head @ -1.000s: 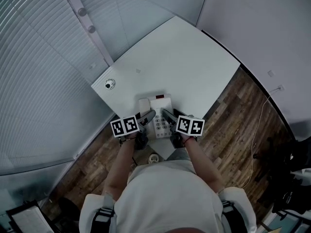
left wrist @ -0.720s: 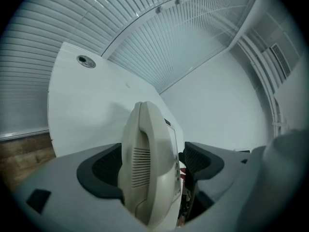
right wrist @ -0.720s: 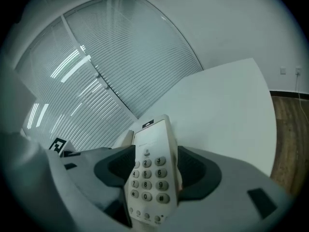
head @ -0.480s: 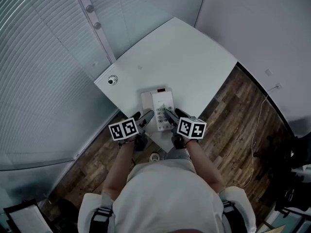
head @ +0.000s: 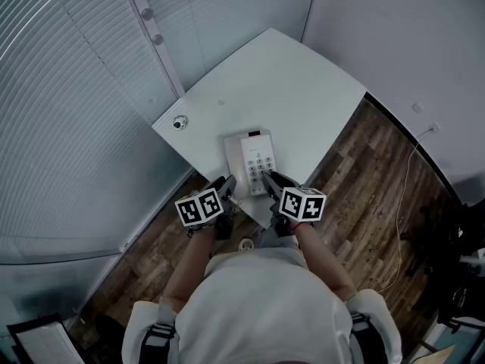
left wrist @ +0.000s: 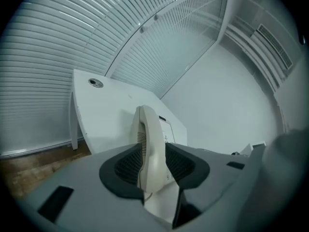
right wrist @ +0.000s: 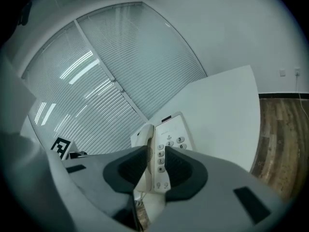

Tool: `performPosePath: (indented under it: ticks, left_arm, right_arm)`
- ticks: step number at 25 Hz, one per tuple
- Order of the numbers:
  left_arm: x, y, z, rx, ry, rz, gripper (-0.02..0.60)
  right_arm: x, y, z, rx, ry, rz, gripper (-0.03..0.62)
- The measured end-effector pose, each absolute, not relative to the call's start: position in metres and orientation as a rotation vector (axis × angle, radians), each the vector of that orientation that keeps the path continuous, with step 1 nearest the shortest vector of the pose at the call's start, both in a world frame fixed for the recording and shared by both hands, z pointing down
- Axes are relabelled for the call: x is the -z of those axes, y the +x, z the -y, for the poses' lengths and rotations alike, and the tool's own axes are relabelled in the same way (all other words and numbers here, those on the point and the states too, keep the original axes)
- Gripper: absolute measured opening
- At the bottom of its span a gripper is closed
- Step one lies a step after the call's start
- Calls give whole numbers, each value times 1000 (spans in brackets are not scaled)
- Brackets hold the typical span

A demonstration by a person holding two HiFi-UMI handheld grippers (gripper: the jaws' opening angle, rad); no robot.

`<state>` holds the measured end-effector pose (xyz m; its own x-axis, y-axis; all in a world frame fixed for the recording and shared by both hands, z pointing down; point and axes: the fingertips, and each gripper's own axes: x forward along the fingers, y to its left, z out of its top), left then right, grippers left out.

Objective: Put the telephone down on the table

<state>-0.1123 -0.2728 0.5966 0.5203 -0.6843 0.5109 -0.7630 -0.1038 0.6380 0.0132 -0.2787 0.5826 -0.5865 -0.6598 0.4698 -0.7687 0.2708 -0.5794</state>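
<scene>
The white telephone (head: pixel 256 158) lies flat on the white table (head: pixel 295 82) near its front corner, handset in its cradle on the left, keypad on the right. My left gripper (head: pixel 228 183) and right gripper (head: pixel 267 179) sit just behind the phone's near end, one at each near corner. Both sets of jaws are closing. In the left gripper view the handset (left wrist: pixel 150 129) shows in line between the jaws of the left gripper (left wrist: pixel 153 153). In the right gripper view the keypad edge (right wrist: pixel 170 141) shows between the jaws of the right gripper (right wrist: pixel 155 156). I see no pad pressing on the phone.
A small round fitting (head: pixel 179 122) is set in the table's left corner. Window blinds (head: pixel 68 89) run along the left and a plain wall (head: pixel 409 36) stands at the right. Wooden floor (head: pixel 364 180) lies below the table edge, with a thin cable (head: pixel 413 165) at the right.
Both grippers have drawn back from the phone's sides toward the person and risen a little. The phone stays on the table. The jaws have narrowed.
</scene>
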Motion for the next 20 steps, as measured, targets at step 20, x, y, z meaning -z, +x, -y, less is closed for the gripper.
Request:
performPosePath:
  ticks: [20]
  left_arm:
    - [-583, -101, 207, -191, 1940, 1101, 43]
  right_arm:
    - [-567, -4, 211, -1166, 1408, 2419, 37]
